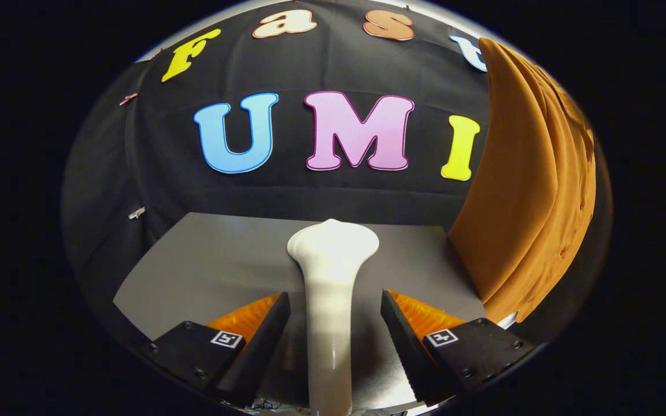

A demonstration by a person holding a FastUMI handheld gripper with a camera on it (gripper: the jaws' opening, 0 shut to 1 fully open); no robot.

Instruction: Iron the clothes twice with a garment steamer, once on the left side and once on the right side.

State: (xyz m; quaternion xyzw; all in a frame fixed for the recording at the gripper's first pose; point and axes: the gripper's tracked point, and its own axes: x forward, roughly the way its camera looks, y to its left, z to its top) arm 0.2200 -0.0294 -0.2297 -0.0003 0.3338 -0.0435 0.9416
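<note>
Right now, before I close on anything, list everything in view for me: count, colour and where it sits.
garment steamer: one, white, standing on the table between the fingers, its wide head beyond their tips
clothes: one garment, orange-brown, hanging to the right of the steamer, its lower edge reaching down to the table's right side
table: one, grey surface, under the steamer and running back to the booth wall
booth wall: one, black cloth, behind the table
clips: two seen, small and metallic, on the wall cloth to the left
gripper: one, fingers open on either side of the steamer's neck, with a gap on each side, not touching it
</note>
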